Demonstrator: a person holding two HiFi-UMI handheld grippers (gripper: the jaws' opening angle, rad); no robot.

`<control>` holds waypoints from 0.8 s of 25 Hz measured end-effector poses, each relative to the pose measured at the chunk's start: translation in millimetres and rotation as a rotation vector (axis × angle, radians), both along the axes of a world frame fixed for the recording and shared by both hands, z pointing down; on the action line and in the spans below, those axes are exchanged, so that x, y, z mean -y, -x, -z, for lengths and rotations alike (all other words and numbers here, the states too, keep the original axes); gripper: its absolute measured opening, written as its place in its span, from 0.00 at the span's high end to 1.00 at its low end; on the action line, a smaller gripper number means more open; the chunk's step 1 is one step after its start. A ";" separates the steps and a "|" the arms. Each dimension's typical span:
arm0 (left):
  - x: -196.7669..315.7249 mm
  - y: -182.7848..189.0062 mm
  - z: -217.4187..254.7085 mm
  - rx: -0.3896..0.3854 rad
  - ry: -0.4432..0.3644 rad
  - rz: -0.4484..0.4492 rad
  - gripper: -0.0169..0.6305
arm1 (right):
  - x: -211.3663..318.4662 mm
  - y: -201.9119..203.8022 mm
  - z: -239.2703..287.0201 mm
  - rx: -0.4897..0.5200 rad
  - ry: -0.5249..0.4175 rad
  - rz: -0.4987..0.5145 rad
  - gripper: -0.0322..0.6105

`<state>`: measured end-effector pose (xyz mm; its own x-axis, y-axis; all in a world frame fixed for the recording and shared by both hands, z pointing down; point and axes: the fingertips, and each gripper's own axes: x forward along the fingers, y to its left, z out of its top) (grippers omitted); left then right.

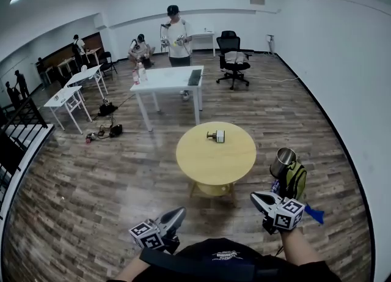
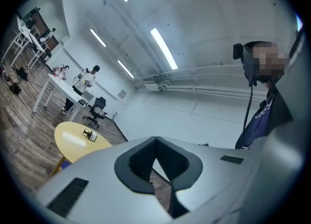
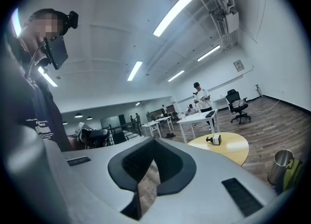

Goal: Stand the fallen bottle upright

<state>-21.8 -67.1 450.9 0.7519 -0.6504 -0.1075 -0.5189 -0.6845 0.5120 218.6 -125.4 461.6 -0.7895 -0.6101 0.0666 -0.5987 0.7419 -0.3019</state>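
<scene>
The fallen bottle (image 1: 216, 136) lies on its side near the middle of the round yellow table (image 1: 201, 158), small with a dark cap end and a pale body. It also shows in the left gripper view as the bottle (image 2: 90, 134) and in the right gripper view as the bottle (image 3: 214, 140). My left gripper (image 1: 181, 211) hangs low at the bottom left, well short of the table, jaws together and empty. My right gripper (image 1: 254, 197) is at the bottom right, also short of the table, jaws together with nothing in them.
A metal cup (image 1: 282, 162) stands on a yellow-green object (image 1: 297, 180) right of the table. Beyond are a white table (image 1: 168, 81), a black office chair (image 1: 234, 60), a standing person (image 1: 178, 39), more white tables (image 1: 67, 97) and a stair railing (image 1: 18, 131) at left.
</scene>
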 end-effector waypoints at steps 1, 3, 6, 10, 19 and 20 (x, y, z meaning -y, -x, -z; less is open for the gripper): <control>12.5 8.7 2.0 -0.003 -0.003 -0.010 0.93 | 9.4 7.3 3.1 -0.001 -0.001 -0.013 0.94; 36.2 31.6 0.8 0.000 0.001 -0.029 0.93 | 24.6 26.4 10.2 -0.006 -0.003 -0.036 0.94; 68.4 64.3 3.9 0.007 -0.008 -0.065 0.93 | 47.7 55.7 21.3 -0.020 -0.022 -0.067 0.94; 109.7 100.6 14.5 -0.004 -0.020 -0.112 0.93 | 83.3 97.9 29.6 -0.015 -0.032 -0.109 0.94; 191.2 180.5 3.0 -0.007 -0.006 -0.103 0.93 | 156.0 172.3 15.9 -0.033 -0.018 -0.096 0.94; 198.3 183.7 0.1 -0.001 -0.004 -0.100 0.93 | 164.3 172.8 16.4 -0.032 -0.019 -0.096 0.94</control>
<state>-205.5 -265.4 450.8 0.8128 -0.5720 -0.1106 -0.4478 -0.7348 0.5095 45.8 -289.7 445.1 -0.7253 -0.6840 0.0782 -0.6762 0.6864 -0.2677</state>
